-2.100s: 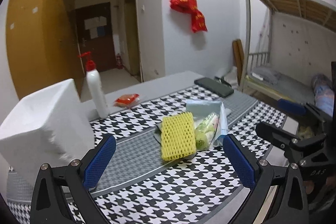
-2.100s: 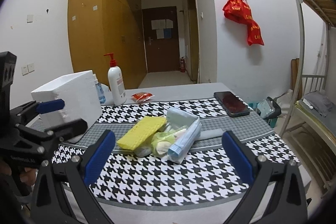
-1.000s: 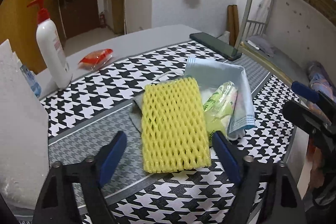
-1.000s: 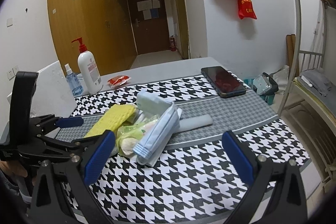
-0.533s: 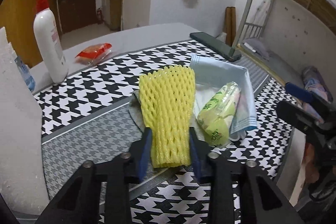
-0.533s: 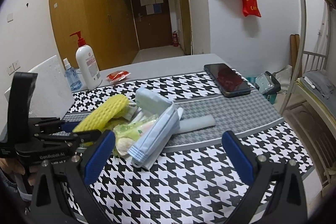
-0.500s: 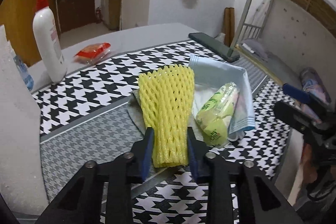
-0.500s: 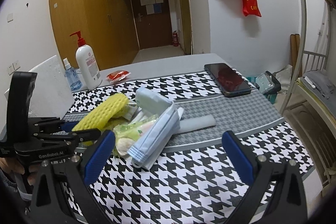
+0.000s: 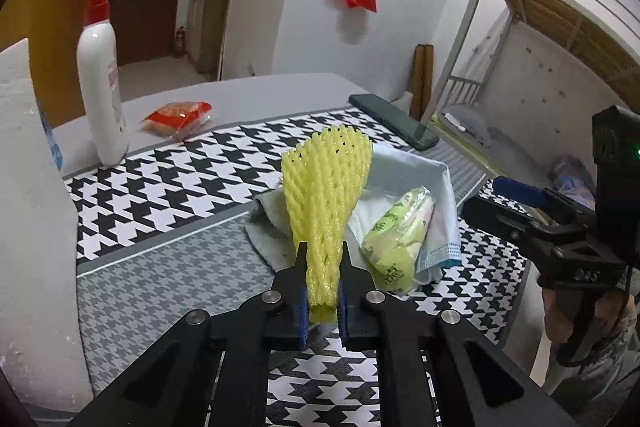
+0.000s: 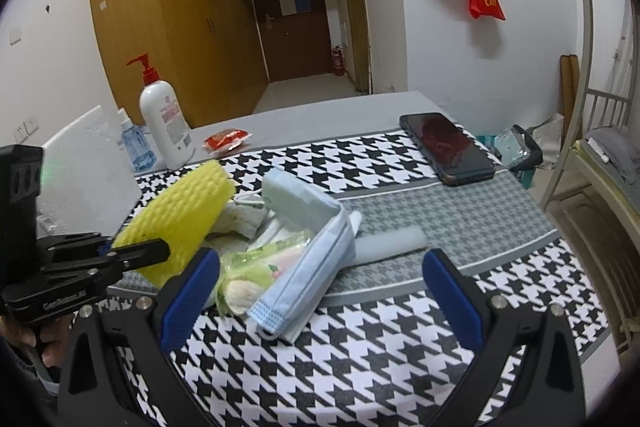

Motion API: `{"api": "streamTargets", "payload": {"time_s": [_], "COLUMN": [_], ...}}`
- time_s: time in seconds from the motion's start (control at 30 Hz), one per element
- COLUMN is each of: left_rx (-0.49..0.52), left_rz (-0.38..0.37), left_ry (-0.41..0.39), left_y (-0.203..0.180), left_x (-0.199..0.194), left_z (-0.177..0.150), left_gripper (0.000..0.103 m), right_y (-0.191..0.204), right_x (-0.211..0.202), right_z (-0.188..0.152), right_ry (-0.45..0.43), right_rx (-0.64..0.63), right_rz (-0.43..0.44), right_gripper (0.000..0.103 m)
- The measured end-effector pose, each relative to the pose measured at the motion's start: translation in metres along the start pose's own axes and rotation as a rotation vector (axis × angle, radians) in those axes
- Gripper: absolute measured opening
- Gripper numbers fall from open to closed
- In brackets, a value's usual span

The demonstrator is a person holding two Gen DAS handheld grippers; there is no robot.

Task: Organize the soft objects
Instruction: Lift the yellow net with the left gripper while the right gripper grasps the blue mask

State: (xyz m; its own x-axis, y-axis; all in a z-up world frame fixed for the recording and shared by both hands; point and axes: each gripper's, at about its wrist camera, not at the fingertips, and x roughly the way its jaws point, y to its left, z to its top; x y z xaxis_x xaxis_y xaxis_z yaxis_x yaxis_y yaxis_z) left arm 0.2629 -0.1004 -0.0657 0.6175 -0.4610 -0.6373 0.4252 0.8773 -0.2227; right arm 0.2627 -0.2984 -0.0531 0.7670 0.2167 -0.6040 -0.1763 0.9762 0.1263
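My left gripper [image 9: 323, 301] is shut on the near end of a yellow foam net sleeve [image 9: 326, 195], which is lifted and tilted up over the pile; the sleeve also shows in the right wrist view [image 10: 184, 223]. Under it lie a grey cloth [image 9: 268, 223], a green wipes packet [image 9: 396, 239] and a pale blue face mask [image 9: 436, 211]. In the right wrist view the packet [image 10: 264, 263], the mask [image 10: 308, 267] and a grey foam strip [image 10: 388, 245] lie just beyond my right gripper [image 10: 320, 291], which is open and empty.
A white foam box [image 9: 28, 219] stands at the left. A white pump bottle [image 9: 102, 83], a small blue bottle [image 10: 138, 147] and a red snack packet [image 9: 178, 113] sit at the back. A black phone [image 10: 448, 147] lies at the far right of the houndstooth table [image 10: 360, 379].
My left gripper closed on the yellow sleeve and squeezed it narrow, then lifted its far end off the pile. The right gripper has stayed open and nearly still.
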Motion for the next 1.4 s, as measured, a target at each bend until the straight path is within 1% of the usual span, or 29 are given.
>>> {"api": "streamTargets", "payload": {"time_s": [0.1,0.2,0.23,0.27,0.3,0.33,0.37,0.43,0.47,0.53,0.6,0.77,0.8,0.83,0.93,1.03,1.17,1.4], "left_rx": [-0.004,-0.007,-0.006,-0.005,0.005,0.010,0.015,0.026,0.028,0.033,0.031,0.027,0.026,0.027,0.025,0.027,0.038,0.050], "left_rz": [0.013,0.020,0.020,0.019,0.018,0.018,0.019,0.009,0.007,0.006,0.008,0.002,0.002,0.002,0.003,0.000,-0.002,0.008], "left_ry": [-0.020,-0.023,-0.025,-0.028,-0.029,-0.034,-0.039,-0.046,-0.048,-0.046,-0.042,-0.045,-0.046,-0.047,-0.052,-0.059,-0.083,-0.150], "left_y": [0.002,0.004,0.004,0.004,0.002,0.001,-0.001,-0.004,-0.005,-0.007,-0.007,-0.007,-0.007,-0.007,-0.007,-0.009,-0.012,-0.016], "left_x": [-0.002,-0.002,-0.004,-0.005,-0.005,-0.006,-0.007,-0.009,-0.009,-0.010,-0.009,-0.010,-0.010,-0.010,-0.013,-0.016,-0.022,-0.037], "left_z": [-0.001,-0.002,-0.002,-0.003,-0.003,-0.003,-0.003,-0.004,-0.004,-0.004,-0.004,-0.003,-0.004,-0.004,-0.003,-0.003,-0.003,-0.002], "left_gripper": [0.011,0.011,0.011,0.011,0.011,0.011,0.011,0.011,0.011,0.011,0.011,0.011,0.011,0.011,0.011,0.011,0.011,0.011], "right_y": [-0.002,-0.006,-0.007,-0.009,-0.011,-0.014,-0.016,-0.019,-0.020,-0.020,-0.017,-0.015,-0.014,-0.015,-0.018,-0.021,-0.027,-0.028], "right_x": [0.009,0.017,0.018,0.018,0.019,0.020,0.023,0.027,0.031,0.035,0.038,0.047,0.047,0.047,0.040,0.028,0.016,-0.008], "right_z": [0.005,0.009,0.010,0.012,0.013,0.013,0.013,0.013,0.012,0.012,0.012,0.010,0.010,0.010,0.012,0.014,0.016,0.021], "right_ry": [0.025,0.048,0.048,0.045,0.045,0.049,0.060,0.072,0.090,0.104,0.115,0.146,0.143,0.141,0.119,0.084,0.057,-0.006], "right_rx": [0.002,0.019,0.021,0.028,0.039,0.047,0.051,0.053,0.059,0.062,0.053,0.066,0.064,0.064,0.090,0.098,0.128,0.133], "right_rz": [-0.023,-0.018,-0.018,-0.018,-0.015,-0.012,-0.013,-0.026,-0.030,-0.003,-0.001,0.027,0.024,0.014,0.033,0.030,0.022,0.011], "right_gripper": [0.102,0.102,0.097,0.090,0.087,0.079,0.069,0.062,0.054,0.048,0.046,0.033,0.028,0.021,0.013,0.012,0.012,0.012]}}
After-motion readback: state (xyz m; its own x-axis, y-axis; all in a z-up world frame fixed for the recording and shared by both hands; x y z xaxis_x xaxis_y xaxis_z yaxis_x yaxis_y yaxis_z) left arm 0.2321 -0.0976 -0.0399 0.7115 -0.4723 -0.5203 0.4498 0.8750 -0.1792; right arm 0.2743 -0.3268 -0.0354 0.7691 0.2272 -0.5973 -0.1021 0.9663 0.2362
